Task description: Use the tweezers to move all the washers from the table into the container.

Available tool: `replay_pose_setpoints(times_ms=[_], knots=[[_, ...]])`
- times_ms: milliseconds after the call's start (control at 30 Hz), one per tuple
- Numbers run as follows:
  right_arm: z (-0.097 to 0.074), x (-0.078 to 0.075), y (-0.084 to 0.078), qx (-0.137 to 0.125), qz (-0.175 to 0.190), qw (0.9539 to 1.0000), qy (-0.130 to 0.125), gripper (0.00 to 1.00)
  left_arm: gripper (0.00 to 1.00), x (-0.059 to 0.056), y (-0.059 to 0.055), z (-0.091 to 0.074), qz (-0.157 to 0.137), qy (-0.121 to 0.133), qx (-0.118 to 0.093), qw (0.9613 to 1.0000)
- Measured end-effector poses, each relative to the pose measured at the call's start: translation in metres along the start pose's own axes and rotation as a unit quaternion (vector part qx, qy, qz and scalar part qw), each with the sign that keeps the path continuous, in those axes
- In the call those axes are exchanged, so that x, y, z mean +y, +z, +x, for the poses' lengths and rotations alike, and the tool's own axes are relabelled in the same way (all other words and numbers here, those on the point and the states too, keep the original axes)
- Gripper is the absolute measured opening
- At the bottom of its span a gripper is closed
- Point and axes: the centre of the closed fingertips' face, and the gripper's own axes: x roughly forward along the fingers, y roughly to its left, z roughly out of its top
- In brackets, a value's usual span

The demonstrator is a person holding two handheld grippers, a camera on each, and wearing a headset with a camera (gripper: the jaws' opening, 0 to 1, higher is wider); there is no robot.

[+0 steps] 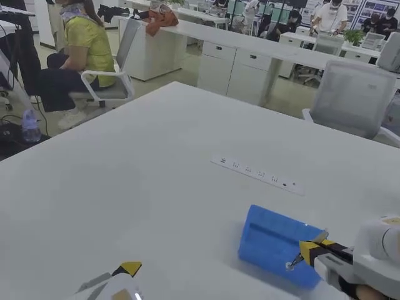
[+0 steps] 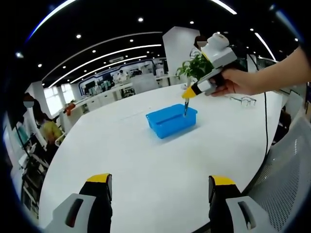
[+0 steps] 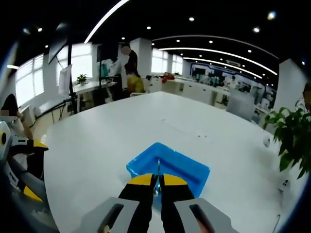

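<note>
Worktop (image 1: 156, 187) white, broad. Blue container (image 1: 275, 240) toward its right side, open top up. Right hand-held gripper (image 3: 156, 183) directly over container, jaws pinched on tweezers (image 3: 158, 167), long axis steep, tips down inside it. Left hand-held gripper (image 2: 160, 184) well apart leftward, jaws spread, holding nothing. Washers too small to make out; release probably next.
</note>
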Motion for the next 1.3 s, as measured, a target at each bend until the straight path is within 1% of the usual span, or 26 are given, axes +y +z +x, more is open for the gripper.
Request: replay_pose_setpoints(times_ms=[133,167,367,500,633,700,800,867,967,1067,1133,1167,1200,1267,1300], knots=[[0.005,-0.008,0.003,-0.002,0.001,1.0,-0.007,0.01,0.83,0.0,-0.002,0.001,0.0,-0.002,0.006,1.0],[0.007,-0.01,0.003,-0.002,0.003,1.0,-0.009,0.01,0.83,-0.001,-0.003,0.001,0.001,-0.002,0.009,1.0],[0.015,-0.02,0.0,0.002,0.006,0.9998,-0.019,0.01,0.83,-0.001,-0.003,0.002,-0.001,-0.004,0.012,0.9999],[0.024,-0.028,-0.008,0.012,0.003,0.9996,-0.025,0.01,0.83,-0.001,-0.005,0.002,0.001,-0.005,0.016,0.9999],[0.035,-0.032,-0.019,0.026,0.007,0.9994,-0.021,0.01,0.82,0.0,-0.005,0.002,-0.001,-0.004,0.019,0.9998],[0.038,-0.032,-0.022,0.031,0.006,0.9993,-0.02,0.01,0.81,0.001,-0.003,0.001,-0.003,-0.003,0.016,0.9999],[0.041,-0.033,-0.026,0.036,0.013,0.9991,-0.017,0.01,0.81,0.001,-0.001,0.001,-0.015,-0.009,0.012,0.9998],[0.043,-0.032,-0.03,0.04,0.013,0.999,-0.016,0.01,0.8,0.002,0.0,0.0,-0.014,-0.008,0.01,0.9998],[0.045,-0.032,-0.035,0.047,0.012,0.9987,-0.014,0.01,0.77,0.004,0.006,-0.003,-0.018,-0.004,0.0,0.9998],[0.046,-0.03,-0.041,0.053,0.009,0.9985,-0.011,0.01,0.79,0.008,0.012,-0.003,-0.011,-0.001,-0.001,0.9999],[0.046,-0.028,-0.044,0.059,0.002,0.9982,-0.01,0.01,0.78,0.012,0.02,-0.004,-0.006,-0.003,-0.005,1.0],[0.046,-0.028,-0.046,0.061,0.002,0.9981,-0.009,0.01,0.78,0.014,0.023,-0.005,-0.007,-0.003,-0.009,0.9999],[0.046,-0.028,-0.047,0.063,0.001,0.998,-0.008,0.01,0.78,0.016,0.029,-0.005,-0.01,-0.004,-0.016,0.9998],[0.046,-0.028,-0.048,0.064,-0.003,0.9979,-0.008,0.01,0.77,0.019,0.035,-0.006,-0.012,-0.005,-0.02,0.9997],[0.046,-0.028,-0.05,0.066,-0.004,0.9978,-0.009,0.01,0.76,0.02,0.04,-0.007,-0.011,-0.005,-0.023,0.9997]])
